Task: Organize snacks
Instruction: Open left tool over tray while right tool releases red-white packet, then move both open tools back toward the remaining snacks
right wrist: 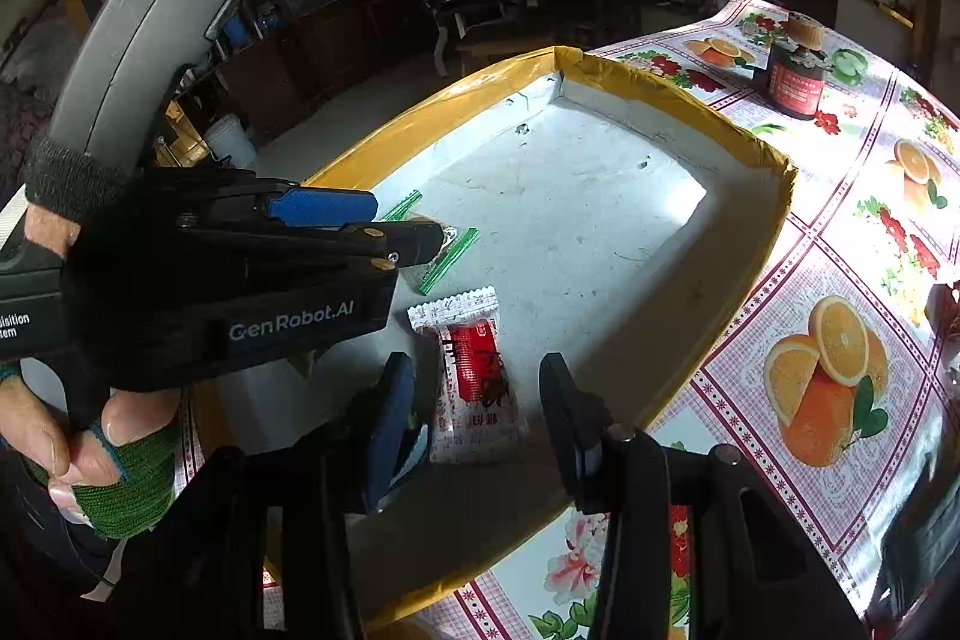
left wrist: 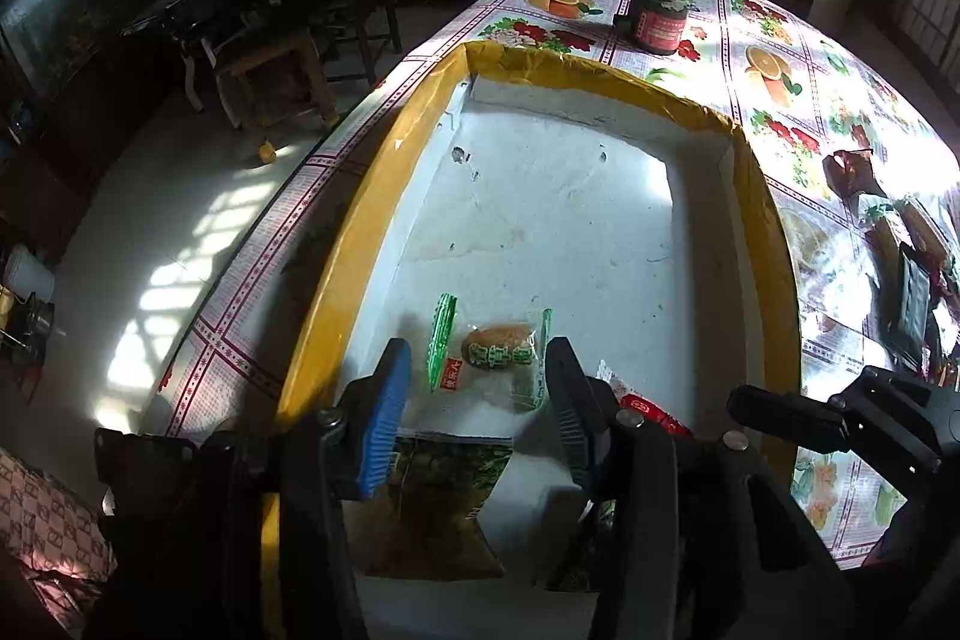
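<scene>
A white foam box with a yellow taped rim (left wrist: 384,196) (right wrist: 756,244) lies on the floral tablecloth. Inside it lie a green-edged clear packet with a brown cake (left wrist: 498,352) (right wrist: 447,253), a red and white packet (right wrist: 474,376) (left wrist: 648,409), and a dark green packet (left wrist: 438,496). My left gripper (left wrist: 477,394) is open just above the cake packet, holding nothing; it also shows in the right wrist view (right wrist: 414,235). My right gripper (right wrist: 477,418) is open over the red and white packet, holding nothing.
A dark jar with a cork lid (left wrist: 660,13) (right wrist: 795,70) stands on the table beyond the box. Several loose snack packets (left wrist: 900,250) lie on the cloth right of the box. A wooden stool (left wrist: 276,70) and dark furniture stand on the floor to the left.
</scene>
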Available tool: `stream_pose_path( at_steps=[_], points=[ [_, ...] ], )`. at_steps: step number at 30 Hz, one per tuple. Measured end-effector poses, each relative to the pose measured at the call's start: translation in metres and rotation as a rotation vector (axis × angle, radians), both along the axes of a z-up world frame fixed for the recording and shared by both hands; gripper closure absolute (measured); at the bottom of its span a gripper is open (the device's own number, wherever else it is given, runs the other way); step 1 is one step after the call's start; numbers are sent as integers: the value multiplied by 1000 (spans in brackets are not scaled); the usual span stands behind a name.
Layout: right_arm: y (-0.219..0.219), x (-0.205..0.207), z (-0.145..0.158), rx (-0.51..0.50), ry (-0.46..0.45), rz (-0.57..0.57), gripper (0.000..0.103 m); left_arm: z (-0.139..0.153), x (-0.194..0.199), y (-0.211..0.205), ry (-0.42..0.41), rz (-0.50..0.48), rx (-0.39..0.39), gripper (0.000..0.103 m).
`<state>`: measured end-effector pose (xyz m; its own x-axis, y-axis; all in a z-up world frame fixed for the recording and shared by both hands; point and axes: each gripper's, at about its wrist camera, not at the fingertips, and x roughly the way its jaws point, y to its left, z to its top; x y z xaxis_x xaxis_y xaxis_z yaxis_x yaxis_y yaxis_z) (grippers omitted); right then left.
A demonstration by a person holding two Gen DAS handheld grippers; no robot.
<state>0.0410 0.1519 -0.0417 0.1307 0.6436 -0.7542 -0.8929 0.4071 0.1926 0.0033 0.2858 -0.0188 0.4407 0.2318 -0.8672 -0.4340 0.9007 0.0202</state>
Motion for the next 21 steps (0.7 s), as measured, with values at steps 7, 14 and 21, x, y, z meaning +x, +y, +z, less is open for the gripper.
stream_pose_path(
  at_steps=[7, 14, 21],
  points=[
    [-39, -6, 16, 90, 12, -61, 50, 8, -2, -12, -22, -8, 4, 47],
    [-77, 0, 18, 136, 34, -159, 44, 15, -2, -25, -36, -16, 7, 46],
    [-116, 4, 13, 149, 45, -237, 41, 23, -5, -41, -59, -32, 5, 46]
  ],
)
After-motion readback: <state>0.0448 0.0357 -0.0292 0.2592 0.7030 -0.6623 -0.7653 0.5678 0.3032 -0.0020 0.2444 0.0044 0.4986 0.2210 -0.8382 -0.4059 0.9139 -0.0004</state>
